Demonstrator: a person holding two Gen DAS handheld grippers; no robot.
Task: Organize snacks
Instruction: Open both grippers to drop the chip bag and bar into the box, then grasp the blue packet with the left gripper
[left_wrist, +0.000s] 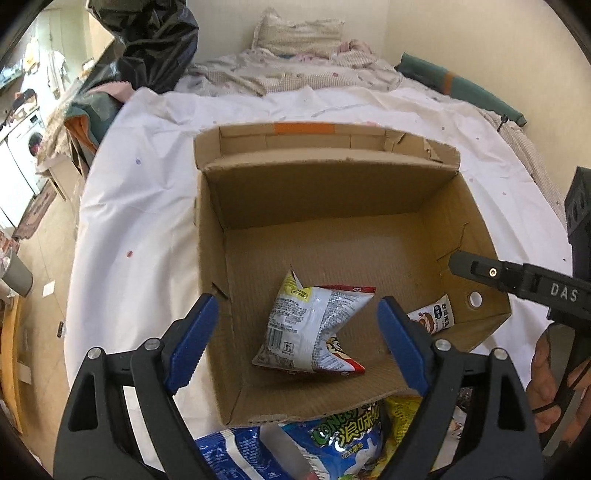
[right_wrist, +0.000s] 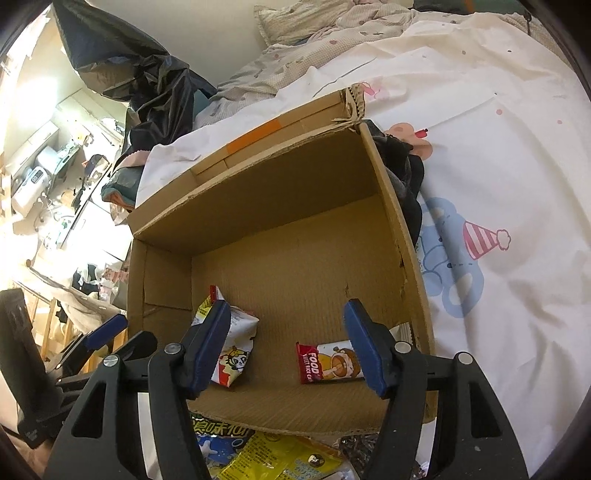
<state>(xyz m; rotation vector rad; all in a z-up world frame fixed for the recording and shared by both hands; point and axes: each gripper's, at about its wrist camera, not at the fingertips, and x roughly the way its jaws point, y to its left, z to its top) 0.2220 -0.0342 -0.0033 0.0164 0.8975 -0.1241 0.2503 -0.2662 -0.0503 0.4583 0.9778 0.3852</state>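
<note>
An open cardboard box (left_wrist: 332, 192) lies on the white bed sheet; it also shows in the right wrist view (right_wrist: 258, 184). Inside lie a white and red snack bag (left_wrist: 314, 328), seen too in the right wrist view (right_wrist: 236, 350), and a small red rice cake packet (right_wrist: 328, 363), partly visible in the left wrist view (left_wrist: 432, 317). My left gripper (left_wrist: 291, 343) is open and empty above the box's near side. My right gripper (right_wrist: 288, 347) is open and empty above the box; its finger shows in the left wrist view (left_wrist: 517, 284).
Loose snack bags lie before the box's near wall: a blue bag (left_wrist: 236, 454), a blue-green bag (left_wrist: 351, 439) and a yellow bag (right_wrist: 280, 458). A black garment (right_wrist: 406, 177) lies against the box's right wall. Pillows and bedding (left_wrist: 295, 62) lie at the far end.
</note>
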